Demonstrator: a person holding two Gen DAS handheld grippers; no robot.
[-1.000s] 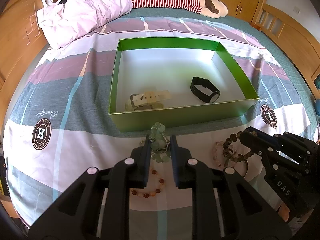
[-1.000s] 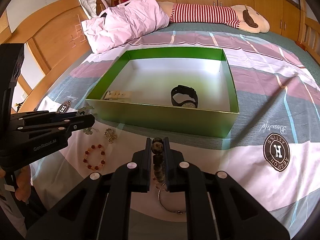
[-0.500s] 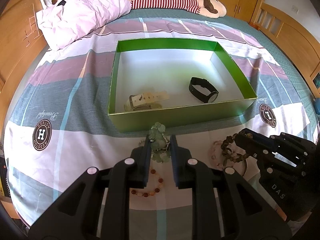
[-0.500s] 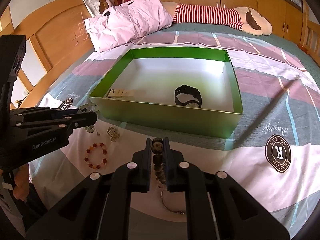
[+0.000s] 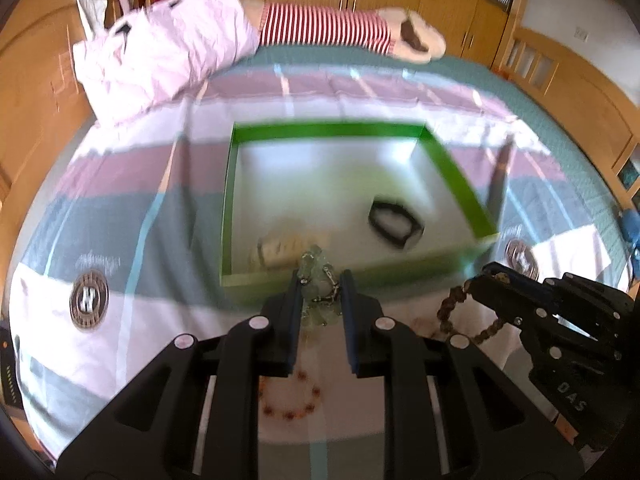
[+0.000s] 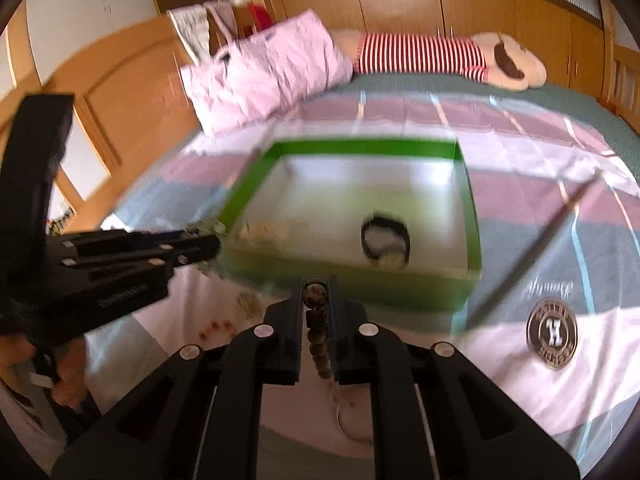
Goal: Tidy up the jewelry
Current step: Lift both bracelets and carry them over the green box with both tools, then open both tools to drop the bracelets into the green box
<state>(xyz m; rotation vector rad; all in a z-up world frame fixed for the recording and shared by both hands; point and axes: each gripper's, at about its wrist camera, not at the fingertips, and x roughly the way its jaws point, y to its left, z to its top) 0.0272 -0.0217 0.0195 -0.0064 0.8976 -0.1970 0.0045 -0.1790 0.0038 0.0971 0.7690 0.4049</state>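
Observation:
A green box with a white floor lies on the bed and holds a black watch and a cream watch. My left gripper is shut on a pale green bead bracelet, lifted at the box's near wall. My right gripper is shut on a dark brown bead bracelet, raised just before the box's near wall. The right gripper also shows in the left wrist view, with the brown beads hanging from it. The left gripper shows in the right wrist view.
A red-orange bead bracelet lies on the sheet under my left gripper. A thin ring lies under my right gripper. A pink pillow and a striped plush toy lie at the far end. Wooden bed frame stands around.
Both grippers have lifted their bracelets off the sheet and moved up and forward toward the box. The view is blurred with motion.

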